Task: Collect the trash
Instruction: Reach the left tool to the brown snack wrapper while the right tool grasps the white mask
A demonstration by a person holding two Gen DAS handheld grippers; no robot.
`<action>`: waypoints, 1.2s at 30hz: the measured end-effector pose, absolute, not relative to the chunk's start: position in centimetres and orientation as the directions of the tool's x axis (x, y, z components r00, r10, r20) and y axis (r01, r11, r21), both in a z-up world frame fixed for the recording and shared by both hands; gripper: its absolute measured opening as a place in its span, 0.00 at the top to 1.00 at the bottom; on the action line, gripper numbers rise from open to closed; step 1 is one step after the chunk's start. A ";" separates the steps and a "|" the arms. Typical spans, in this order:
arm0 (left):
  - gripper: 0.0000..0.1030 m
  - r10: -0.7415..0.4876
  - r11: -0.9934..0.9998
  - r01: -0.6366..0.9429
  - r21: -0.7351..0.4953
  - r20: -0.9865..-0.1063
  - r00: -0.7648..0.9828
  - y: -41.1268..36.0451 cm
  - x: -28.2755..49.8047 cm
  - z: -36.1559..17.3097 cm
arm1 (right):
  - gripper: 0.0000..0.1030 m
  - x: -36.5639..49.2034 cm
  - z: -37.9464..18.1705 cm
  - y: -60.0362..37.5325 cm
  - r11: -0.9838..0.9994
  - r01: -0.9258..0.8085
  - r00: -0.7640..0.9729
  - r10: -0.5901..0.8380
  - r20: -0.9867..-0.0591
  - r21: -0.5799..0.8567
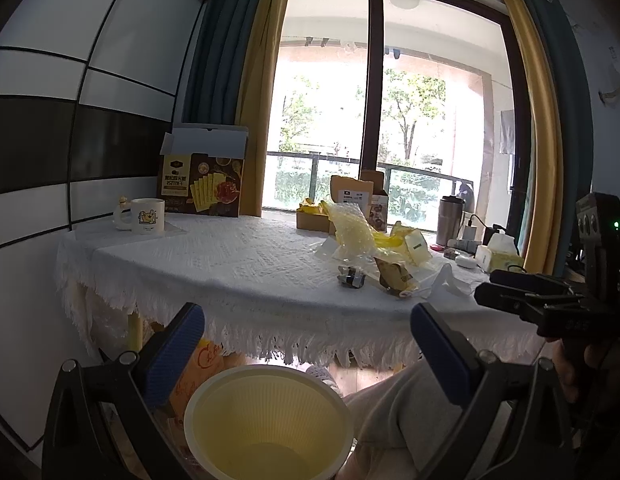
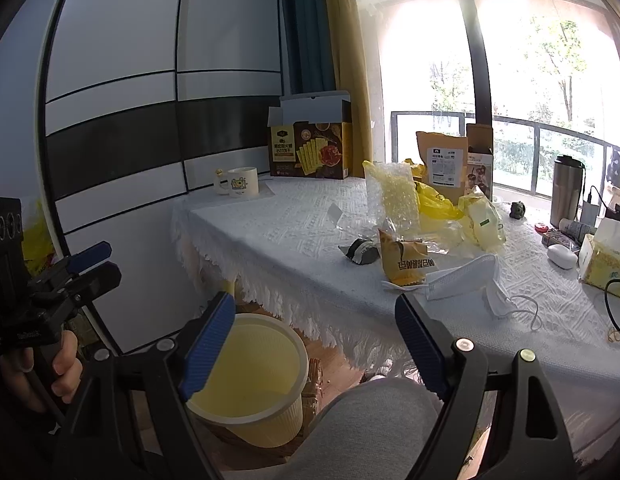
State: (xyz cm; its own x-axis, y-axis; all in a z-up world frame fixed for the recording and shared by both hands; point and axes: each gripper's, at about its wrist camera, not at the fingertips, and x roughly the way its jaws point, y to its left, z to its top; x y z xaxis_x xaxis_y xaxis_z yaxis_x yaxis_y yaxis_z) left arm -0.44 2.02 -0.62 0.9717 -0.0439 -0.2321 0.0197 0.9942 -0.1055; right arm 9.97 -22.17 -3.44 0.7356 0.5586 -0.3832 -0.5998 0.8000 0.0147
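Note:
A pale yellow trash bin [image 1: 266, 420] stands on the floor by the table's front edge; it also shows in the right wrist view [image 2: 254, 376] and looks empty. Trash lies on the white tablecloth: an orange snack wrapper [image 2: 405, 262], a small dark wrapper [image 2: 359, 252], a white face mask [image 2: 469, 280], bubble wrap [image 2: 391, 196] and yellow plastic bags [image 2: 437, 202]. My left gripper [image 1: 306, 344] is open and empty above the bin. My right gripper [image 2: 315, 340] is open and empty in front of the table edge, short of the trash.
A white mug [image 1: 148, 216] and an open cracker box [image 1: 204, 184] stand at the table's far left. A brown pouch [image 2: 443, 164], a steel tumbler [image 2: 565, 192], a tissue pack [image 2: 605, 260] and an earbud case [image 2: 561, 256] stand to the right. A grey-trousered knee [image 2: 369, 428] is below.

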 end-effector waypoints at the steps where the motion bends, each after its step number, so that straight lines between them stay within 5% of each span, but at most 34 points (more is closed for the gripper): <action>1: 0.00 -0.044 0.994 0.020 -0.106 -0.232 0.972 2.0 -0.5 -0.6 | 0.21 9.9 -3.4 -22.2 0.800 -0.600 0.735 0.559 -0.383 0.015; 18: 0.00 -0.054 0.989 0.019 -0.148 -0.234 0.971 2.0 4.5 -0.8 | 0.21 12.6 -4.2 -23.8 0.833 -0.552 0.760 0.521 -0.389 0.037; 36: 0.00 -0.101 0.995 0.092 -0.042 -0.346 0.933 -2.4 18.0 -1.6 | 0.21 25.0 -6.8 -30.7 0.952 -0.305 0.849 0.257 -0.462 -0.032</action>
State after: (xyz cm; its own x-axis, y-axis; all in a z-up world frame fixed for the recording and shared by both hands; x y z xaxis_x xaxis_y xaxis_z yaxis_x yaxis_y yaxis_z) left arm 17.97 -2.44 -1.64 0.9327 -0.1010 -0.3462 0.0921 0.9949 -0.0421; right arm 24.95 -30.70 -6.84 0.8487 0.2566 -0.4625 -0.3051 0.9518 -0.0319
